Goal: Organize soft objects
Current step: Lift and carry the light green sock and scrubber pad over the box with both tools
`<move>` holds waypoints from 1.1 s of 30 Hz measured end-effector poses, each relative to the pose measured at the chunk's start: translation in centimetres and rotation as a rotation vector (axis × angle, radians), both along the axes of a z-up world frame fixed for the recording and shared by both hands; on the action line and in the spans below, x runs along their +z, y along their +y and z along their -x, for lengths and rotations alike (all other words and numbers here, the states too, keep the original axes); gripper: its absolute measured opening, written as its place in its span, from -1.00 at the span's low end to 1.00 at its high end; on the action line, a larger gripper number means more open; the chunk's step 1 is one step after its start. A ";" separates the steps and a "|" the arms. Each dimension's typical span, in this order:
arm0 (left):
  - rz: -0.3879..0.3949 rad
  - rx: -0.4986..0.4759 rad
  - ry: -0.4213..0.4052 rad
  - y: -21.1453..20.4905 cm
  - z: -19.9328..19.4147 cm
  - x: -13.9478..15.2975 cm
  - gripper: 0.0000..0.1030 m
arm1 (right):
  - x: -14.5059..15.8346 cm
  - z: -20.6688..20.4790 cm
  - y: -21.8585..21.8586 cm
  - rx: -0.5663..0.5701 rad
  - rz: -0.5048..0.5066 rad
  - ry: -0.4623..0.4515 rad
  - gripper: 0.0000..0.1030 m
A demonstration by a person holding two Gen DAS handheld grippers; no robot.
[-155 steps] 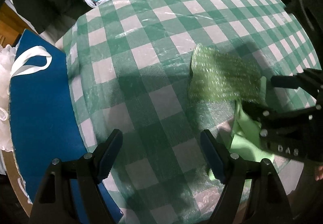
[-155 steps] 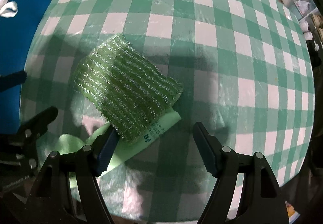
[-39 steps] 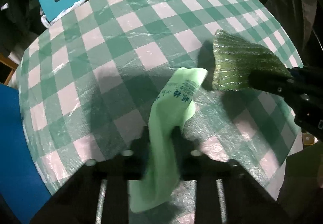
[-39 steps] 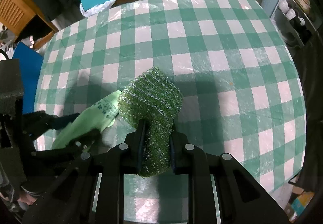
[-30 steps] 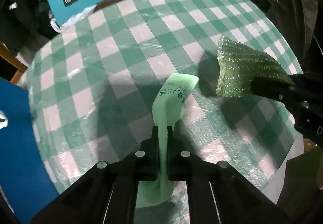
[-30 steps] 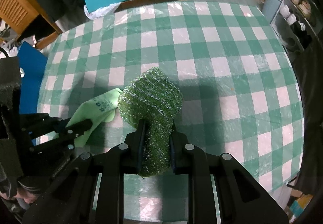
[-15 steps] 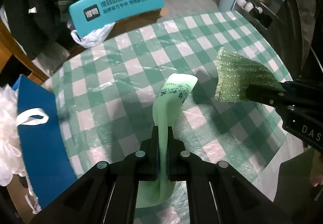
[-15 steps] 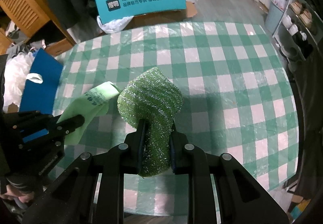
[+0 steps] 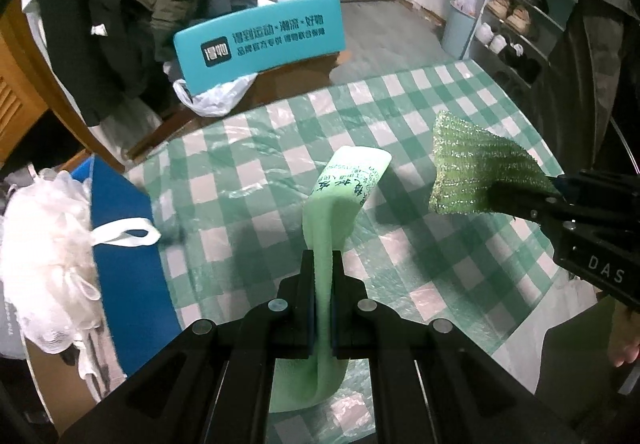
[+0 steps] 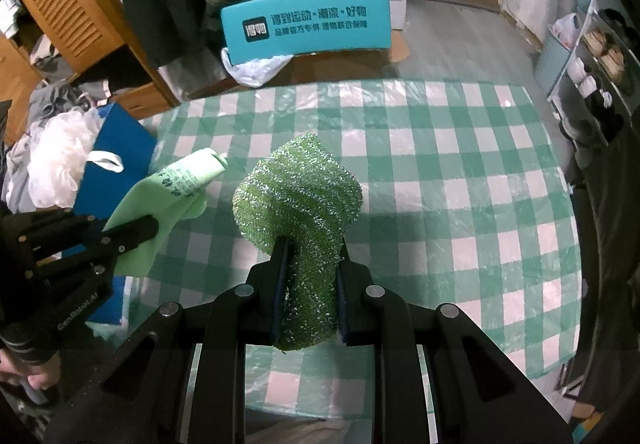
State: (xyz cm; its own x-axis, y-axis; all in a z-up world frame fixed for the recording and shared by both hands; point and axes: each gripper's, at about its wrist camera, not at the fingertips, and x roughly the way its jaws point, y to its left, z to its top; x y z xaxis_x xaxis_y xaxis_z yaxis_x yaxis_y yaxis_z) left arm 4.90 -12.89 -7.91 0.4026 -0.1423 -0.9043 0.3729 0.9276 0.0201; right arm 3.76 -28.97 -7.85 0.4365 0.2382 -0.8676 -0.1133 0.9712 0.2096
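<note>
Left wrist view first: the left claw (image 9: 322, 268) is clamped tight on a pale green cloth (image 9: 340, 196), which sticks up from between the fingers and flops over at the top, dead centre of the frame, well clear of the checked table (image 9: 248, 148) below it. There's dark printed writing on the folded-over end, Chinese characters plus what looks like a row of digits, but it's too small and skewed for me to read. At the right edge the right claw (image 9: 554, 190) pinches a sparkly green scrubber (image 9: 472, 174), and the black body below it has "DAS" in pale letters. Upper middle of the frame there's a teal sign (image 9: 260, 42) with a dark logo block and two lines of white Chinese text; I can't make it out reliably. Left side of the frame: a blue bag (image 9: 124, 256) with a white handle, and a white mesh pouf (image 9: 40, 244) next to it.

Right wrist view: the right claw (image 10: 310, 284) squeezes the scrubber (image 10: 298, 200) at its waist, so it bulges out above the fingers, centre frame, lifted off the table (image 10: 460, 172). Left of it the left claw (image 10: 124, 234) holds the cloth (image 10: 168, 196), near the scrubber but not touching. The body of that left gripper, lower left, has faint lettering that looks like "GenRobot.AI".

So both soft things are picked up and in the air, mid carry. My guess is the next move is taking them over to the bag (image 10: 116, 148) at the left and letting go there, one at a time so the claws don't bump.
</note>
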 end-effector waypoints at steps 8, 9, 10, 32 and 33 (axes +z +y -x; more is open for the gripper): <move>0.012 0.019 -0.039 1.3 0.2 1.8 -0.90 | 1.7 -0.1 1.3 0.023 -0.012 -0.038 -0.65; 0.012 0.024 -0.043 1.5 0.2 1.9 -0.90 | 2.0 -0.1 1.6 0.029 -0.013 -0.042 -0.65; 0.015 0.030 -0.044 1.9 0.2 2.1 -0.90 | 2.1 -0.1 1.8 0.034 -0.014 -0.045 -0.65; 0.025 0.139 -0.118 7.6 0.7 5.6 -0.90 | 5.1 -0.6 7.6 0.146 -0.031 -0.104 -0.65; 0.031 0.149 -0.116 8.0 0.7 5.7 -0.90 | 5.1 -0.7 8.0 0.153 -0.032 -0.104 -0.65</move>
State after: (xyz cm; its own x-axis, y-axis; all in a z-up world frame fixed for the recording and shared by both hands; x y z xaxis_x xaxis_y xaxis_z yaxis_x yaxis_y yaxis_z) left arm 4.21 -4.87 -2.20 0.5228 -0.1002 -0.8465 0.2282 0.9733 0.0257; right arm 4.46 -20.93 -2.71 0.4802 0.3352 -0.8105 -0.2819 0.9341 0.2193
